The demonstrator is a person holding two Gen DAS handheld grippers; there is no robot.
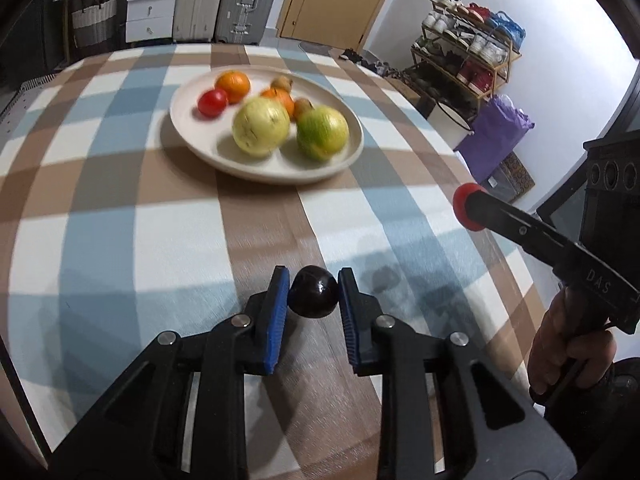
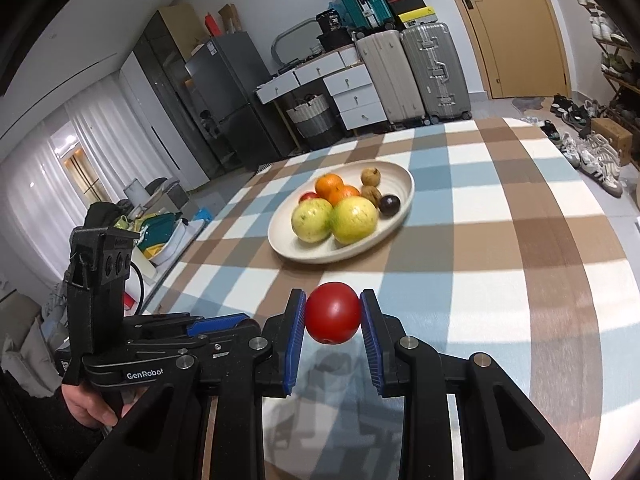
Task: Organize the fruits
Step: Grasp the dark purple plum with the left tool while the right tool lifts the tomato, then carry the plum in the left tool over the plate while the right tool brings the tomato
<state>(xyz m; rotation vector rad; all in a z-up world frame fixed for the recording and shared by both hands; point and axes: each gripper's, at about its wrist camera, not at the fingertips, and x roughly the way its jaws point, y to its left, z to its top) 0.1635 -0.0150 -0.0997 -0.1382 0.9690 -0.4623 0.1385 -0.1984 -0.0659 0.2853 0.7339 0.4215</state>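
My left gripper (image 1: pixel 313 294) is shut on a dark purple round fruit (image 1: pixel 313 292), held above the checked tablecloth. My right gripper (image 2: pixel 333 314) is shut on a red tomato (image 2: pixel 333 313), also above the cloth; it shows at the right of the left wrist view, with the tomato (image 1: pixel 468 207) at its tip. Ahead stands a cream plate (image 1: pixel 192 128) (image 2: pixel 280 248) holding two yellow-green guavas (image 1: pixel 261 126), two oranges (image 1: pixel 233 86), a small red tomato (image 1: pixel 212 102), two brown fruits (image 2: pixel 371 177) and, in the right wrist view, a dark purple fruit (image 2: pixel 389 205).
The table carries a blue, brown and white checked cloth (image 1: pixel 120 240). Beyond it stand suitcases (image 2: pixel 412 72), white drawers (image 2: pixel 352 92), a fridge (image 2: pixel 224 92), a door (image 2: pixel 508 24) and a shoe rack (image 1: pixel 464 60). The left gripper's body (image 2: pixel 104 308) sits at the left of the right wrist view.
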